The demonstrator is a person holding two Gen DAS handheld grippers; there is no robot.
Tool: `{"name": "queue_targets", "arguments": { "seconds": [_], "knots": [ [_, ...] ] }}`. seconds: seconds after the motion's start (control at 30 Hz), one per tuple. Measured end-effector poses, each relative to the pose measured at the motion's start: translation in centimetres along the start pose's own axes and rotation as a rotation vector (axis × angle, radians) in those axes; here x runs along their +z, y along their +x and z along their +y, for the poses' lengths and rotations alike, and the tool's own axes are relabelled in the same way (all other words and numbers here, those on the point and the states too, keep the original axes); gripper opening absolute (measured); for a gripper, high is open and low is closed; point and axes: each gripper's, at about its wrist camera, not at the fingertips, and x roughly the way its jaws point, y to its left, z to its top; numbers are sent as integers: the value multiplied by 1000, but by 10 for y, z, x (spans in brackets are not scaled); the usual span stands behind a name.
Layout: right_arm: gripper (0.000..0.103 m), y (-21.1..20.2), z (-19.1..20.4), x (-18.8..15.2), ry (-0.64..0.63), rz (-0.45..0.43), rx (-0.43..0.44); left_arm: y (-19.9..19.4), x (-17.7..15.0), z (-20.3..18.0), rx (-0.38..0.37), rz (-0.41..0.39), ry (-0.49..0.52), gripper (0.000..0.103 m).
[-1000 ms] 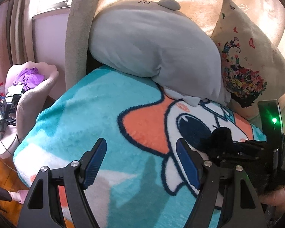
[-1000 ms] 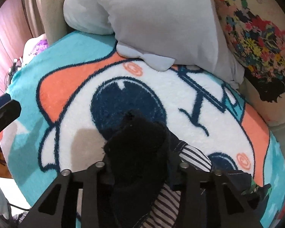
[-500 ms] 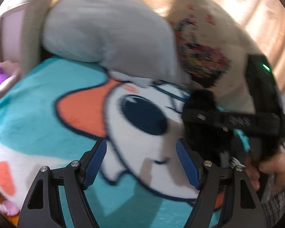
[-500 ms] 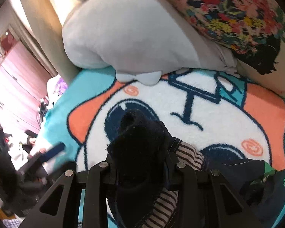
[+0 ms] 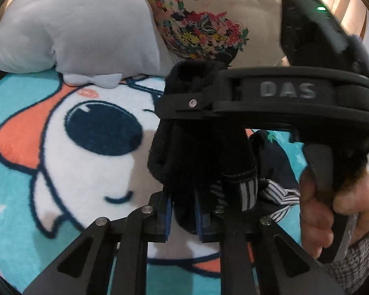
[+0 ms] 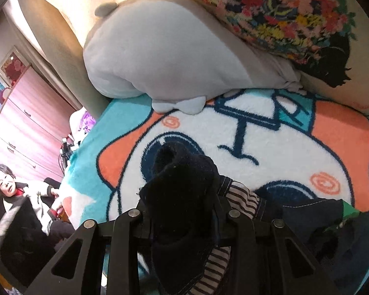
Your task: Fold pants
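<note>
The pants [image 5: 199,152] are dark navy fleece with a striped lining, bunched and lifted above a cartoon blanket [image 5: 61,162]. In the left wrist view my left gripper [image 5: 183,217] is shut on a hanging fold of the pants. My right gripper [image 5: 209,103] crosses just above it, clamped on the same bunch, held by a hand [image 5: 332,211]. In the right wrist view my right gripper [image 6: 182,223] is shut on the pants [image 6: 182,196]. The rest of the pants [image 6: 319,221] trails to the right on the blanket [image 6: 295,147].
A grey plush pillow [image 5: 81,24] and a floral cushion [image 5: 209,24] lie at the back of the bed. In the right wrist view the pillow [image 6: 164,49] and cushion [image 6: 295,19] show again, and a seated person [image 6: 14,189] is at far left by pink drawers [image 6: 24,123].
My left gripper swung right to the pants held by the right gripper and closed on a hanging fold. The right gripper kept its hold and rose slightly.
</note>
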Motion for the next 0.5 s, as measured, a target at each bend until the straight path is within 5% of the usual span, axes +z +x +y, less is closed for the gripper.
{"name": "queue_targets", "arguments": {
  "seconds": [0.5],
  "knots": [
    [35, -97, -68, -26, 138, -208, 33, 13, 12, -98, -68, -26, 180, 16]
  ]
}}
